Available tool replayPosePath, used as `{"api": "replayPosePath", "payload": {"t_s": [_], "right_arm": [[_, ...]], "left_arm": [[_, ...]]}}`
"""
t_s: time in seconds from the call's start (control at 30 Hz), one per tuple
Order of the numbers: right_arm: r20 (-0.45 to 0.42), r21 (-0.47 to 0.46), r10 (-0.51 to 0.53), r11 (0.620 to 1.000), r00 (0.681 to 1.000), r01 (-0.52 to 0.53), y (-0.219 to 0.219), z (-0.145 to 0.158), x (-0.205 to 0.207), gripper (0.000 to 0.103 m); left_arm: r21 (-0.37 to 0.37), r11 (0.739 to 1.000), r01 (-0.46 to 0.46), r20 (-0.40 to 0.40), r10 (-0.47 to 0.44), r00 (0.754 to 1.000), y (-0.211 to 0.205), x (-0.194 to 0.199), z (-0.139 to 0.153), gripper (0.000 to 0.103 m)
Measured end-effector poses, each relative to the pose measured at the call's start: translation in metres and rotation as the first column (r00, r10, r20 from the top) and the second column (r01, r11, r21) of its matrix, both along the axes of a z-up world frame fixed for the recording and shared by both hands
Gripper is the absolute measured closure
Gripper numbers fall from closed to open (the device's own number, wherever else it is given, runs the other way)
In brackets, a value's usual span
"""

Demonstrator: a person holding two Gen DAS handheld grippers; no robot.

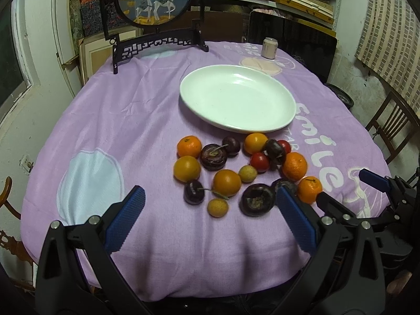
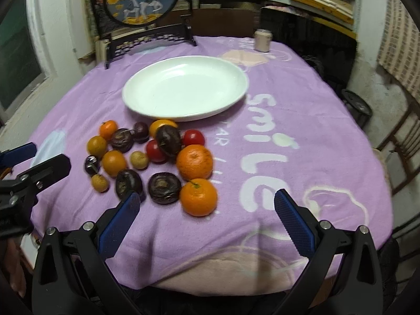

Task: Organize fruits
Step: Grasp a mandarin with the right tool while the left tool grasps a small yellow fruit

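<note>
Both the left gripper (image 1: 210, 202) and right gripper (image 2: 206, 204) are held with jaws spread wide, nothing between their ridged blue pads. Beyond them, on the purple cloth (image 1: 118, 120), a cluster is seen: seven round orange citrus, two glossy red tomatoes (image 1: 260, 162), two small yellowish fruits, several wrinkled dark ones. Farther off, one smooth white oval plate (image 1: 237, 98) lies bare.

The tablecloth (image 1: 147, 110) is lilac, printed with pale blue and peach circles and white lettering, and the plate (image 1: 237, 98) on it is plain white. The fruits (image 1: 244, 172) mix bright orange, yellow, red and dark purple-brown — the gripper pads (image 1: 126, 216) are blue with a dimpled texture on black frames.
</note>
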State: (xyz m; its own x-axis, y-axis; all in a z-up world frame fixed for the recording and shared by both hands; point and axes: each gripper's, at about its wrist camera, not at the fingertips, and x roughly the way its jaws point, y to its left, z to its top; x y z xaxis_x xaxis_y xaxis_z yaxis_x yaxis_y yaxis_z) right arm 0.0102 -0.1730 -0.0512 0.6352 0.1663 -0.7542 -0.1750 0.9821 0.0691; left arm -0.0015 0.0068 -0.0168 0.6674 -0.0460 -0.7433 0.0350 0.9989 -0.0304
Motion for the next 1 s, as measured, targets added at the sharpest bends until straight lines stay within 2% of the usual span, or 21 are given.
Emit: {"api": "replayPosePath", "payload": {"t_s": [0.1, 0.13, 0.2, 0.27, 0.33, 0.37, 0.53, 0.63, 0.7, 0.87, 1.0], "right_arm": [[-0.013, 0.042, 0.057, 0.998, 0.998, -0.056, -0.004, -0.01, 0.004, 0.002], [-0.018, 0.047, 0.066, 0.997, 0.998, -0.065, -0.004, -0.014, 0.005, 0.005], [-0.049, 0.071, 0.079, 0.995, 0.996, -0.076, -0.004, -0.022, 0.011, 0.038], [-0.074, 0.096, 0.085, 0.992, 0.994, -0.078, -0.004, -0.029, 0.017, 0.051], [-0.089, 0.07, 0.082, 0.995, 0.993, -0.076, 0.0, -0.037, 0.022, 0.053], [-0.097, 0.062, 0.084, 0.995, 0.992, -0.078, 0.001, -0.041, 0.024, 0.06], [-0.079, 0.075, 0.083, 0.994, 0.993, -0.077, -0.003, -0.042, 0.021, 0.063], [-0.083, 0.084, 0.074, 0.994, 0.994, -0.067, -0.01, -0.041, 0.018, 0.062], [-0.096, 0.088, 0.064, 0.995, 0.993, -0.056, -0.014, -0.043, 0.018, 0.062], [-0.108, 0.115, 0.063, 0.992, 0.992, -0.051, -0.019, -0.044, 0.018, 0.062], [-0.112, 0.14, 0.064, 0.989, 0.992, -0.048, -0.024, -0.045, 0.017, 0.062]], "left_arm": [[0.01, 0.999, -0.034, -0.023, 0.034, 0.999, 0.018, 0.002, -0.01, 0.002], [0.01, 0.999, -0.045, -0.041, 0.046, 0.998, 0.025, 0.002, -0.015, 0.002], [0.002, 0.998, -0.067, -0.073, 0.067, 0.995, 0.037, 0.002, -0.025, 0.002], [-0.011, 0.996, -0.088, -0.108, 0.086, 0.99, 0.048, 0.0, -0.036, 0.002], [-0.024, 0.995, -0.098, -0.136, 0.093, 0.986, 0.054, -0.002, -0.045, 0.002], [-0.028, 0.995, -0.1, -0.144, 0.095, 0.985, 0.056, -0.002, -0.048, 0.002], [-0.045, 0.995, -0.092, -0.166, 0.083, 0.983, 0.057, 0.004, -0.058, 0.002], [-0.047, 0.998, -0.051, -0.177, 0.042, 0.983, 0.047, 0.008, -0.065, 0.003], [-0.051, 0.998, -0.024, -0.179, 0.014, 0.984, 0.039, 0.01, -0.066, 0.008], [-0.105, 0.994, 0.042, -0.18, -0.06, 0.982, 0.025, 0.013, -0.065, 0.032], [-0.116, 0.989, 0.087, -0.172, -0.106, 0.979, 0.011, 0.019, -0.067, 0.042]]}}
